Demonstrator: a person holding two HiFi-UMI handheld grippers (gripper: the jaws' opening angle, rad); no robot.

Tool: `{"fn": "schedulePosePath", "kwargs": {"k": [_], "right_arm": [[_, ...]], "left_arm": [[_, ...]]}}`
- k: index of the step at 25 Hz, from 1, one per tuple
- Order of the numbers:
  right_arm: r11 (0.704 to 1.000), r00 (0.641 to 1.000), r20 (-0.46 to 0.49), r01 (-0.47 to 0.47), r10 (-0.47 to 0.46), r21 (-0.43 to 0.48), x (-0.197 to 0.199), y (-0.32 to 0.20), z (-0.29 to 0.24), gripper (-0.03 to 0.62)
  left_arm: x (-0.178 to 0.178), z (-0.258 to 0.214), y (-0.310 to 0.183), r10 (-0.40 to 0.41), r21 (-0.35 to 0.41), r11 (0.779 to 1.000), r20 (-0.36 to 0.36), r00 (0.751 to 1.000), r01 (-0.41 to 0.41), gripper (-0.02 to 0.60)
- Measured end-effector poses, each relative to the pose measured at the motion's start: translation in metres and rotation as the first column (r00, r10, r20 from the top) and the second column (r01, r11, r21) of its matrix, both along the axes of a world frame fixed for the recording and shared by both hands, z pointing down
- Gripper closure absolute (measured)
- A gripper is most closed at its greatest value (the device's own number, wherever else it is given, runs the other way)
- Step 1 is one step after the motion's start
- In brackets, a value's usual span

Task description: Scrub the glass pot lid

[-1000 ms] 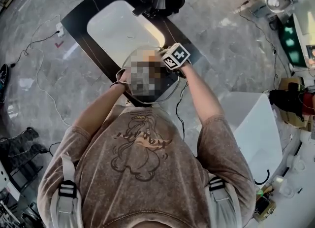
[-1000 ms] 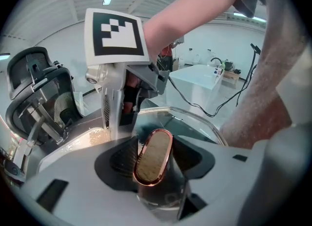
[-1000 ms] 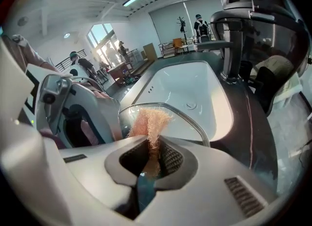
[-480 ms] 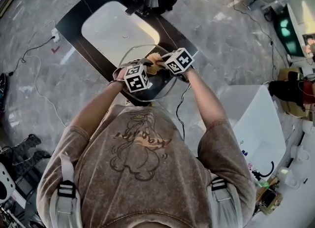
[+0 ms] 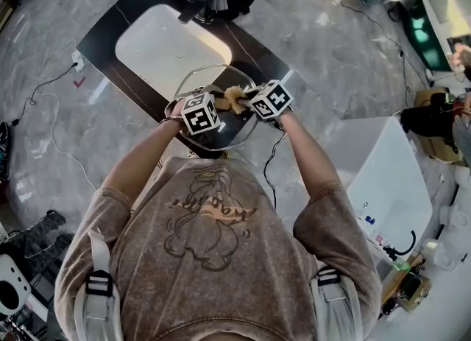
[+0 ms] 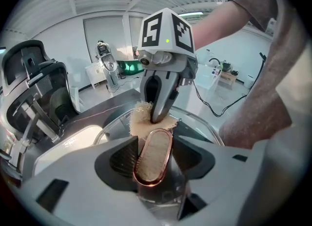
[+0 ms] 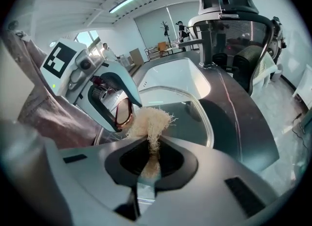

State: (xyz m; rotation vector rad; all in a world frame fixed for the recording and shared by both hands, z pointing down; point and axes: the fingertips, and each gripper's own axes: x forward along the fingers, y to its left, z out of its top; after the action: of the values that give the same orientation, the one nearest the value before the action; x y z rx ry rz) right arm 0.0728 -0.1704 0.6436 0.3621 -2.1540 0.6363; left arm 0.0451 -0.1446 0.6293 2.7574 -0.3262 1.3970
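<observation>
My left gripper [image 6: 155, 155] is shut on the glass pot lid's oval copper-rimmed handle [image 6: 153, 157] and holds the lid [image 6: 207, 128] tilted above the dark counter. The right gripper [image 7: 150, 153] is shut on a tan fibrous scrubber [image 7: 148, 122], whose tuft presses on the glass lid [image 7: 202, 115] just beside the handle [image 7: 124, 113]. From above, the two marker cubes sit close together over the lid [image 5: 193, 79], with the scrubber [image 5: 235, 96] between them. Opposite me in the left gripper view, the right gripper [image 6: 158, 115] comes down onto the scrubber [image 6: 142, 122].
A white sink basin [image 5: 165, 45] is set in the dark counter [image 5: 110, 34] just beyond the lid, with a chrome faucet [image 7: 208, 39] at its far side. An office chair [image 7: 243, 30] stands behind the counter. Cables [image 5: 51, 111] trail over the grey floor.
The right gripper has slid the scrubber a short way across the lid. The left gripper still holds the lid in the same place.
</observation>
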Motion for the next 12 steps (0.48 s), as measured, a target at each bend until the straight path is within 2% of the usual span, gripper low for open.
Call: {"fn": "schedulePosePath", "kwargs": {"k": [12], "right_arm": [[0.994, 0.995, 0.011, -0.103, 0.104, -0.025, 0.012, 0.049, 0.002, 0.551]], "left_arm": [[0.001, 0.0, 0.001, 0.009, -0.025, 1.0, 0.013, 1.0, -0.008, 0.351]]}}
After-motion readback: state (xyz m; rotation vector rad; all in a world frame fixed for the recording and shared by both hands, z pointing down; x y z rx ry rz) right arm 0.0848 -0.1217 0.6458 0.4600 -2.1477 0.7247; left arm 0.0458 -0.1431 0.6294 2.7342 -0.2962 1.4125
